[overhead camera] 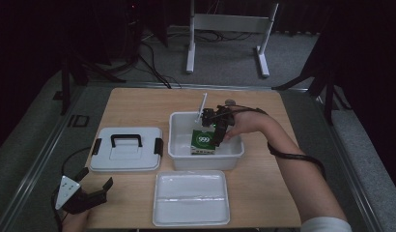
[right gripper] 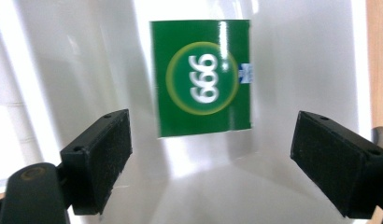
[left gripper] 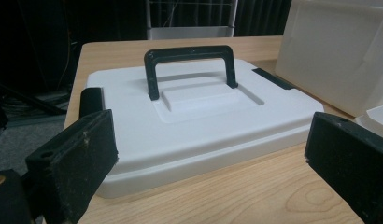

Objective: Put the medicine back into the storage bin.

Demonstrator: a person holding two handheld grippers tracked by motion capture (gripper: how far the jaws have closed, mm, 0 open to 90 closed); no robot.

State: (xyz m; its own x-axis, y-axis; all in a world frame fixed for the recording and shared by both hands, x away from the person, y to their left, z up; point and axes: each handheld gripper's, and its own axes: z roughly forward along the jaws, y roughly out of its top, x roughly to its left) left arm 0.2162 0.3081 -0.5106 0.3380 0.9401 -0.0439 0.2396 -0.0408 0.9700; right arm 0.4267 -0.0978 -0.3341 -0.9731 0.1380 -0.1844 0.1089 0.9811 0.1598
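A green box marked 999 [overhead camera: 204, 141] [right gripper: 202, 77] lies on the floor of a white plastic bin [overhead camera: 180, 155] in the middle of the table. My right gripper [overhead camera: 219, 131] [right gripper: 213, 161] hangs open just above the bin's right half, its jaws spread wide with the green box beyond them and nothing between them. My left gripper [overhead camera: 95, 186] [left gripper: 213, 163] rests open at the table's near left corner, pointed at a white lid with a black handle [overhead camera: 125, 148] [left gripper: 189, 100].
A shallow white tray [overhead camera: 191, 197] sits in front of the bin near the table's front edge. The bin's wall [left gripper: 339, 51] stands right of the lid. A white frame [overhead camera: 230, 34] stands on the floor beyond the table.
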